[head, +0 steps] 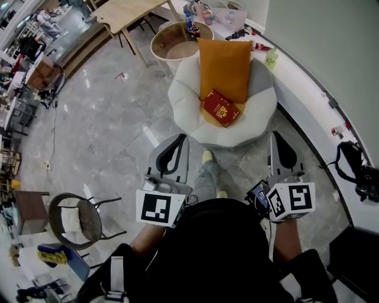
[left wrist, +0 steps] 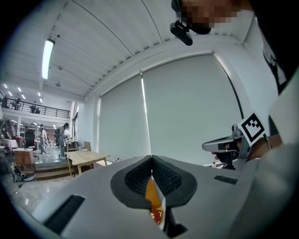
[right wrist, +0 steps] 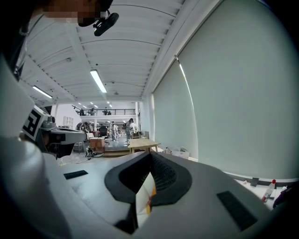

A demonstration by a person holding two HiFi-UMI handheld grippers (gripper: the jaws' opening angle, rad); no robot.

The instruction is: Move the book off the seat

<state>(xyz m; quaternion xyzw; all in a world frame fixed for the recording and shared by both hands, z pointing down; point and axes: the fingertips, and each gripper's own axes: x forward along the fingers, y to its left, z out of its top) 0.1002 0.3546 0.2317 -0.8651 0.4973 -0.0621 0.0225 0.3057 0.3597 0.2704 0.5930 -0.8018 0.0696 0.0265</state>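
Seat [head: 183, 97]: white round padded chair, upper centre of head view. Book [head: 220, 108]: red cover w/ gold emblem, lies on seat's cushion toward its front, turned at an angle. Its far edge touches the bottom of the orange pillow [head: 225, 65], which leans vs. seat's back. L gripper [head: 179, 138]: held off seat's front-left rim, pointing toward seat, apart from book. In left gripper view its pads [left wrist: 133, 177] meet at the tips w/ nothing btwn them; the slit behind the tips shows a strip of orange pillow + red book beyond. R gripper [head: 276, 138]: off seat's front-right rim, same heading, also apart from book. In right gripper view its pads [right wrist: 163, 175] are closed tip to tip, empty; the slit shows white seat + a bit of orange. Person's shoe [head: 207, 157] on floor just before seat, btwn the 2 grippers. Behind seat, just beside it: round side table [head: 159, 47], bottles [head: 189, 23] near its far side. R of seat: curved white ledge [head: 308, 89] along the wall, small items on it, too small to ID. Behind-left of seat, farther off: wooden table [head: 127, 12]. Well left of seat, nearer the person: black wire chair [head: 77, 219].
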